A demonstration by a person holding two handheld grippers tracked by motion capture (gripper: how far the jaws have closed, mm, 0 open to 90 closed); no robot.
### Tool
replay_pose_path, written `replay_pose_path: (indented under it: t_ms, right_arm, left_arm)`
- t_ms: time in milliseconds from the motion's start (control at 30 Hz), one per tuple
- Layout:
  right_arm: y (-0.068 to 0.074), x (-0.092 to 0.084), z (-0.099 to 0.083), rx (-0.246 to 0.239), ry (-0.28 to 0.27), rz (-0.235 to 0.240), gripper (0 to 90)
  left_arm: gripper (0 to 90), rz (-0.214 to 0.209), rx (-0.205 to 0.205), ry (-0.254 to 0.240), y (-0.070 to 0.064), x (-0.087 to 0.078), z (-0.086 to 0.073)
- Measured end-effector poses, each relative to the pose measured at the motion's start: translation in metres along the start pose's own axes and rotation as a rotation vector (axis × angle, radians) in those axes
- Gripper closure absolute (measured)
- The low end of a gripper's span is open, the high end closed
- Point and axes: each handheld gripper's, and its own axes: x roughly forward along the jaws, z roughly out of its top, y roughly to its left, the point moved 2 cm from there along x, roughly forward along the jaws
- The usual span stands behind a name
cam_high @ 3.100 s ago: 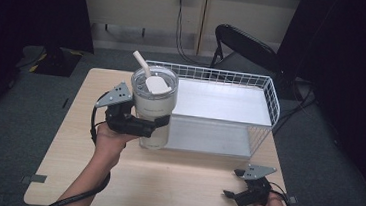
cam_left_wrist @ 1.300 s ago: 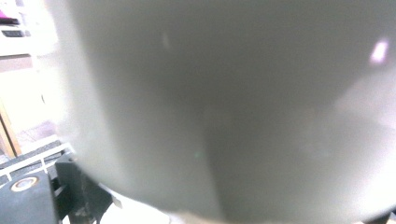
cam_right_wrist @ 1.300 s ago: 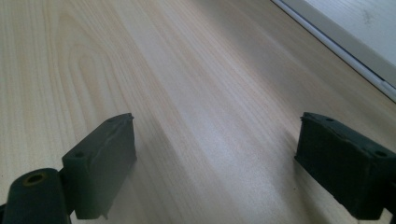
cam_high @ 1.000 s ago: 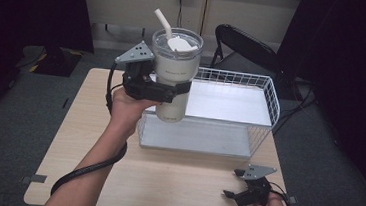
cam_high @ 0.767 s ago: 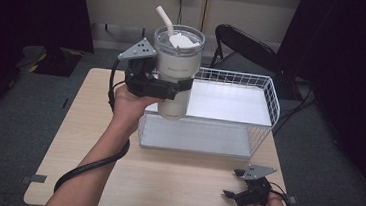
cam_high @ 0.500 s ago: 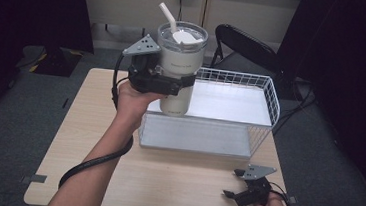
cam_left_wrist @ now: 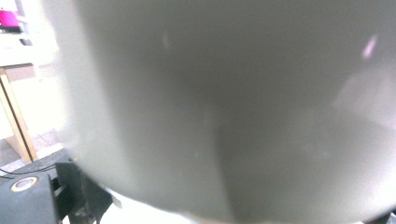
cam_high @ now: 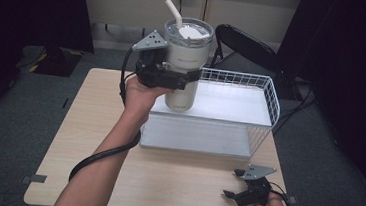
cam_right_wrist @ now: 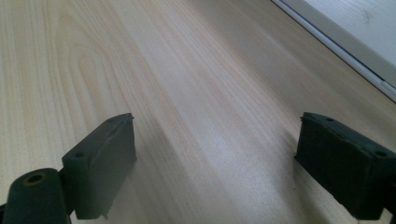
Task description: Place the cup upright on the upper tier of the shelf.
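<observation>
A large pale tumbler [cam_high: 187, 68] with a clear lid and a white straw [cam_high: 174, 13] is held upright in the air, over the left end of the white wire basket [cam_high: 267, 98]. My left gripper [cam_high: 180, 78] is shut on the tumbler's body, which looms as a blurred grey wall [cam_left_wrist: 224, 107] in the left gripper view. My right gripper [cam_high: 234, 183] rests low on the wooden table [cam_high: 88, 125] near its front right corner, open, with bare wood between its pads [cam_right_wrist: 100, 165].
The wire basket has a white floor and stands across the back right of the table. A black chair [cam_high: 248, 46] stands behind it. A cable [cam_high: 98, 156] trails from the left gripper along the forearm. Bare tabletop lies left and in front of the basket.
The left gripper has lifted the tumbler off the table and carried it right and away from the person, to above the basket's left end. The right gripper has stayed put.
</observation>
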Motion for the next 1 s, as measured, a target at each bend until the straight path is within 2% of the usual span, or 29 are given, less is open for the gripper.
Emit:
replay_pose_path:
  t_ms: [600, 1000]
  right_arm:
    - [0.0, 0.0, 0.0, 0.0, 0.0, 0.0, 11.2]
    - [0.0, 0.0, 0.0, 0.0, 0.0, 0.0, 11.2]
  left_arm:
    - [8.9, 0.037, 0.016, 0.01, 0.009, 0.021, 0.0]
    - [8.9, 0.065, 0.012, 0.012, 0.016, 0.03, -0.003]
